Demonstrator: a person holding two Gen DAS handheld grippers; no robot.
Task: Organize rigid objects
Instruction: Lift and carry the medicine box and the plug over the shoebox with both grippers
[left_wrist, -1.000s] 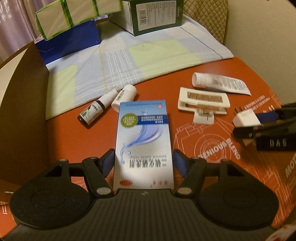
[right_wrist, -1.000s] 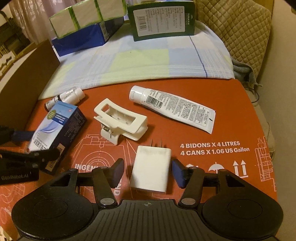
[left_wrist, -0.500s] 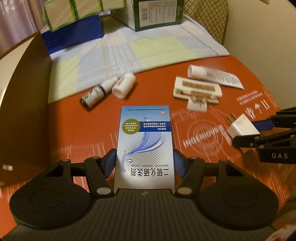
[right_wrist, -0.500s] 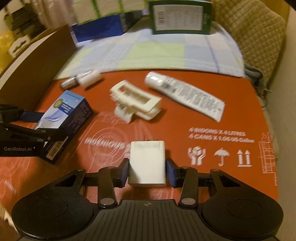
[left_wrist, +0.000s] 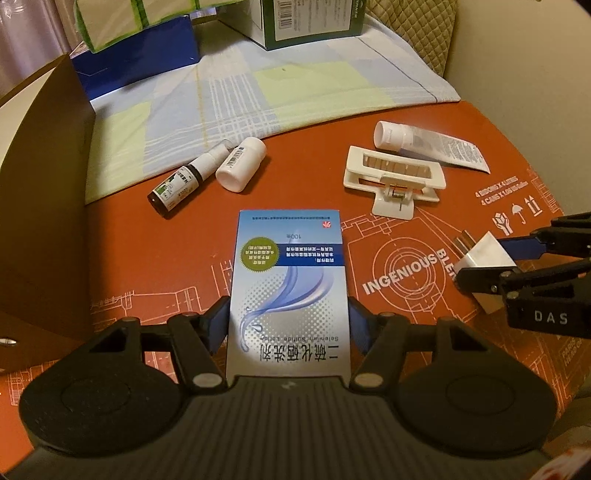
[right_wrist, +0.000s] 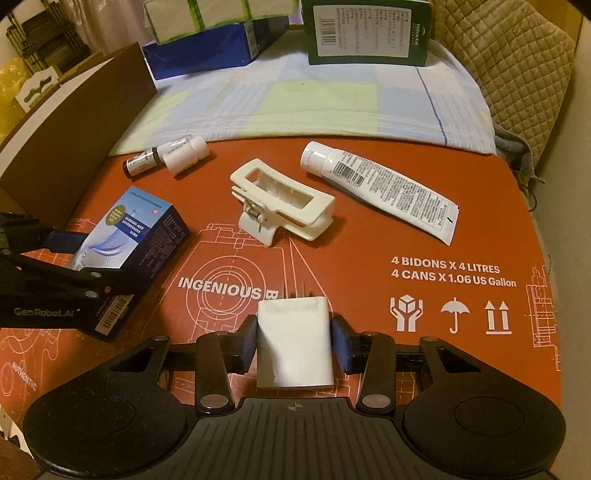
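My left gripper (left_wrist: 288, 325) is shut on a blue-and-white medicine box (left_wrist: 290, 288), held above the red cardboard; the box also shows in the right wrist view (right_wrist: 127, 229). My right gripper (right_wrist: 293, 341) is shut on a white plug adapter (right_wrist: 293, 341), prongs pointing forward; the adapter also shows in the left wrist view (left_wrist: 484, 254). On the cardboard lie a white hair clip (right_wrist: 282, 203), a white tube (right_wrist: 384, 186), a small dark dropper bottle (left_wrist: 183, 184) and a white pill bottle (left_wrist: 242, 164).
A brown cardboard box wall (left_wrist: 40, 184) stands at the left. A checked cloth (right_wrist: 314, 103) covers the far half, with a blue box (right_wrist: 210, 51), a green-banded pack (right_wrist: 218, 13) and a green carton (right_wrist: 369, 29) at the back. The cardboard's right edge drops off.
My right gripper closed on the adapter and lifted it. My left gripper closed on the medicine box and raised it slightly, pulling back from the bottles.
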